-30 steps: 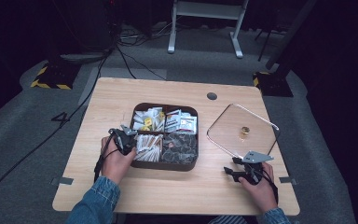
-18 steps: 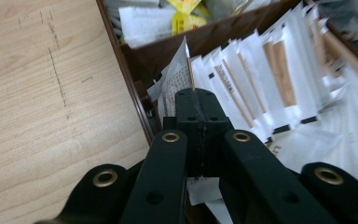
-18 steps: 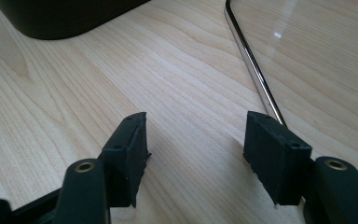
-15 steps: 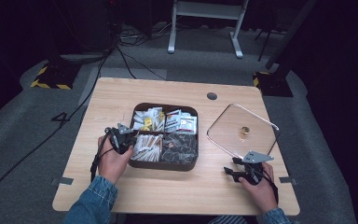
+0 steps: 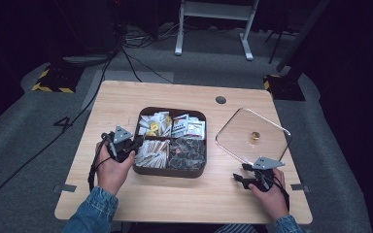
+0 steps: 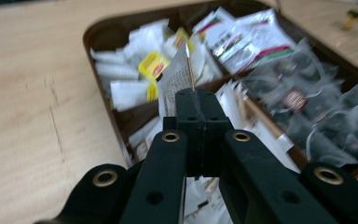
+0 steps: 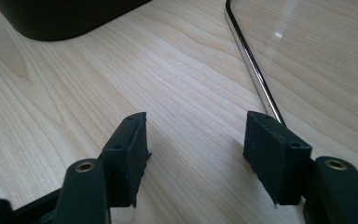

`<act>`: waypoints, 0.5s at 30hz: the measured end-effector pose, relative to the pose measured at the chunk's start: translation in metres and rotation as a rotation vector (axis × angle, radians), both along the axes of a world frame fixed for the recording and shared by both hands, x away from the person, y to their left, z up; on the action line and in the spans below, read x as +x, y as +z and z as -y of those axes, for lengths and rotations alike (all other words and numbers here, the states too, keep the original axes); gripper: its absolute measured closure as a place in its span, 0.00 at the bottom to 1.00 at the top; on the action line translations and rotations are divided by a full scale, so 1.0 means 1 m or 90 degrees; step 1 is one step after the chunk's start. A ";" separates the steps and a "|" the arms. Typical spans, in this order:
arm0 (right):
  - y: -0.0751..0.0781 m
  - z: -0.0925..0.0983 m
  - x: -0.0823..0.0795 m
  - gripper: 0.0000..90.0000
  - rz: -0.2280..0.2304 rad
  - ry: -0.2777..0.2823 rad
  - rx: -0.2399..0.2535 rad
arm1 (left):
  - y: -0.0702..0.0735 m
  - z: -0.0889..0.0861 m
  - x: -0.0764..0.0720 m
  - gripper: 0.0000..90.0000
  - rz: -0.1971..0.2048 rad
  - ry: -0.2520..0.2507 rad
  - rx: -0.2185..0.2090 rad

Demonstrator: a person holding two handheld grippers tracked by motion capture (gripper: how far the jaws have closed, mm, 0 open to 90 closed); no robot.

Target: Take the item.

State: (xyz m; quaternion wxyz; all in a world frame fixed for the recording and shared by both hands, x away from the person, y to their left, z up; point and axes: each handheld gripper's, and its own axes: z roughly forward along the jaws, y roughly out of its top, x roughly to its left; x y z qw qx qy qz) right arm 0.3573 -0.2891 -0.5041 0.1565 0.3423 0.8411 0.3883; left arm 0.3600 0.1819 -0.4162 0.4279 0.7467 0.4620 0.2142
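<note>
Fingers of the left gripper [image 6: 196,100] pinch a white sachet [image 6: 177,84] just above the brown tray's [image 5: 171,171] left compartments; lift straight, avoiding neighbouring packets. Right of the tray, the right gripper [image 7: 193,156] rests half-open, empty, beside the glass lid [image 5: 252,135].

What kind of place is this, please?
Probably a recording studio or lab workspace, not a home. A light wooden table stands on grey carpet in a dark room, cables run across the floor, and a metal stand rises behind. On the table sits a compartment box of sachets.
</note>
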 end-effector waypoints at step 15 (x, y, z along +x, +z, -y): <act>0.000 -0.001 0.001 0.45 0.001 0.000 -0.001 | 0.012 -0.009 -0.008 0.99 0.056 0.001 -0.042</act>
